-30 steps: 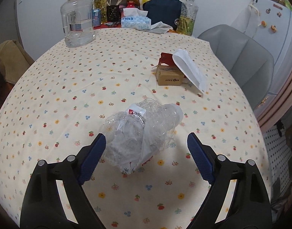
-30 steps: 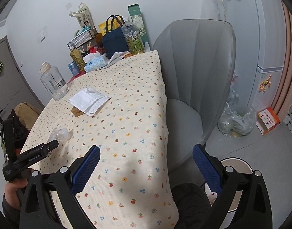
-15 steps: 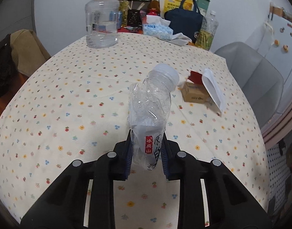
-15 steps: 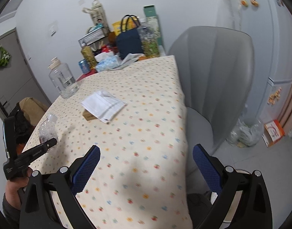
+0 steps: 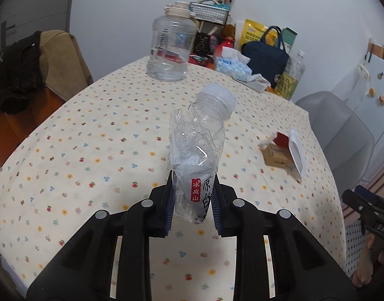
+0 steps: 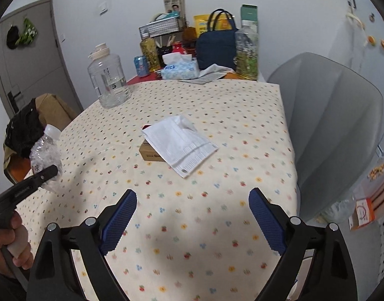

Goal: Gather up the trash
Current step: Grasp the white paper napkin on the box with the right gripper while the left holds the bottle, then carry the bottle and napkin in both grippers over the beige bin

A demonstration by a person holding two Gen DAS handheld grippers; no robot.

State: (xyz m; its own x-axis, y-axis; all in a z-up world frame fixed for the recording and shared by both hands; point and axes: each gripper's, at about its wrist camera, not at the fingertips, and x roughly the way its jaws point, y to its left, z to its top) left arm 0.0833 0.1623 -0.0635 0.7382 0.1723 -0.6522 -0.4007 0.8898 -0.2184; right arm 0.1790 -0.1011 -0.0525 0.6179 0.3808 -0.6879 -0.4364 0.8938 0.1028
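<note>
Blue ribbed pads of the left gripper (image 5: 192, 200) were pressed against both sides of a crushed clear plastic bottle (image 5: 197, 150), gripping it near its base across the white and red label. The bottle stood nearly upright out of the jaws, its white cap tipped a little to the right, and it was clear of the floral tablecloth (image 5: 91, 150) below. From the right wrist view the same bottle (image 6: 45, 155) showed at the far left, held up beside the table's edge, with a hand (image 6: 13, 248) on the left gripper's handle beneath it.

The right gripper (image 6: 193, 222) hung over the near part of the table with its jaws wide apart and nothing between them; they had just been closing a little. Just beyond it lay a small cardboard box (image 6: 151, 151) with a white paper packet (image 6: 179, 145) resting across its top and spilling onto the cloth toward the right.

Farther back stood a large clear water jug (image 6: 107, 80) on the left, a tissue pack (image 6: 180, 69), a dark blue bag (image 6: 215, 45) and a tall bottle (image 6: 247, 50) along the wall. A grey chair (image 6: 330, 125) sat at the table's right side
</note>
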